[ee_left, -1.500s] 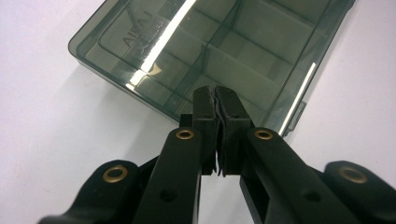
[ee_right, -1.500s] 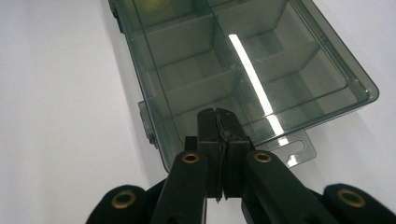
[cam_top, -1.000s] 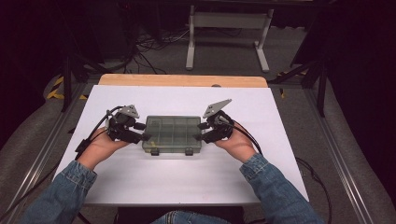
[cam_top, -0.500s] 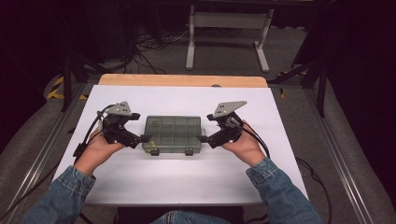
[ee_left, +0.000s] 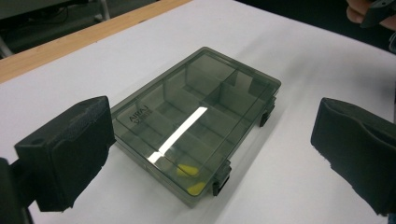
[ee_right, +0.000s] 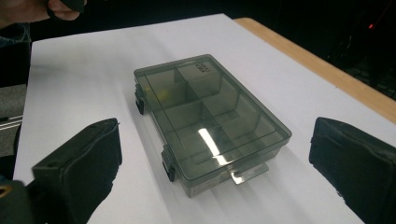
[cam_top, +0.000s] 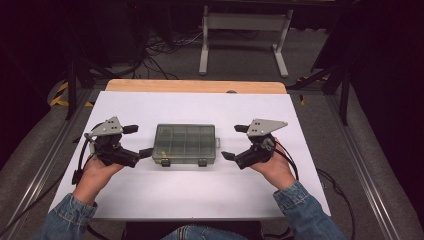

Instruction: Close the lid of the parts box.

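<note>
1. White covering is seen over the table (cam_top: pixel 200 195), with a bare wooden strip (cam_top: pixel 195 86) at the far edge.
2. A smoke-tinted plastic compartment box (cam_top: pixel 185 144), lid shut, lies flat between the two jaw pairs, touched by neither.
3. The left gripper (cam_top: pixel 134 140) and right gripper (cam_top: pixel 235 142) are held with jaws spread wide, empty.
4. If a grasp is intended, the box's short ends are best squeezed evenly; two front latches (ee_left: pixel 221 177) should be avoided. Nothing blocks the approach.
5. Small yellow pieces (ee_left: pixel 187 171) are visible inside.

White table (cam_top: pixel 190 107) w/ compartment box (cam_top: pixel 185 144)
</note>
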Action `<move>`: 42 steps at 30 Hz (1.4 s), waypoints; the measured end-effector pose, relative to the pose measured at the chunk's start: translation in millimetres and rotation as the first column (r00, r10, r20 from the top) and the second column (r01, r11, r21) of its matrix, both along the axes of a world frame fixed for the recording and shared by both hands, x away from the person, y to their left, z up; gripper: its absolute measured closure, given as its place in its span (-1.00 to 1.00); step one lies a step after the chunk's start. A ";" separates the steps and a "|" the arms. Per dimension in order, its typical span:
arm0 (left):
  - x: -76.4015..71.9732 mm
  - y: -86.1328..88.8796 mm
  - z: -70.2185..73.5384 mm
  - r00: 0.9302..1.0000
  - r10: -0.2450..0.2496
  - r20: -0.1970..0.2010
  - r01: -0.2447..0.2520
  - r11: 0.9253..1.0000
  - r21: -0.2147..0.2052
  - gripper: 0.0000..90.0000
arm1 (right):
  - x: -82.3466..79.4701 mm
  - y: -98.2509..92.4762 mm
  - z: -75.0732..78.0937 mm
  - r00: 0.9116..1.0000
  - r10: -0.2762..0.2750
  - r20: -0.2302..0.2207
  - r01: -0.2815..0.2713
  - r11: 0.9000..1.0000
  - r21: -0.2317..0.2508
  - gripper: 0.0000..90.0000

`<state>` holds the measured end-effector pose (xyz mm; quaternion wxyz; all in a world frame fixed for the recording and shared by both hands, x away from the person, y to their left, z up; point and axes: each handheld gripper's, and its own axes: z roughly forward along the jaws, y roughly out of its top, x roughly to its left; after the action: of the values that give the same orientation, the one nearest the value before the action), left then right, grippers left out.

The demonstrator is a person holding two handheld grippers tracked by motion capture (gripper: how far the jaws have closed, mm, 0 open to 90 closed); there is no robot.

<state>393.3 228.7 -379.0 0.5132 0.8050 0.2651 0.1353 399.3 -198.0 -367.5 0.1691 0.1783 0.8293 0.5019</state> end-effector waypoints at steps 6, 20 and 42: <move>-10.5 8.2 -14.6 1.000 0.015 0.027 -0.015 1.000 -0.027 -0.99 | -13.3 -18.2 -6.2 0.999 -0.027 0.042 0.024 0.998 0.060 -0.92; -30.5 23.7 -48.4 0.987 0.064 0.146 -0.045 0.990 -0.130 -0.99 | -27.8 -41.4 -38.2 0.993 -0.082 0.083 0.070 0.989 0.133 -0.93; -37.3 31.7 -89.7 0.979 0.119 0.165 -0.099 0.987 -0.126 -1.00 | -46.7 -73.3 -86.6 0.982 -0.176 0.062 0.162 0.968 0.191 -0.94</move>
<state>356.0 260.5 -468.7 0.5725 0.7429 0.2710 0.2164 352.5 -271.3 -454.1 0.2266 0.2433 0.7536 0.5671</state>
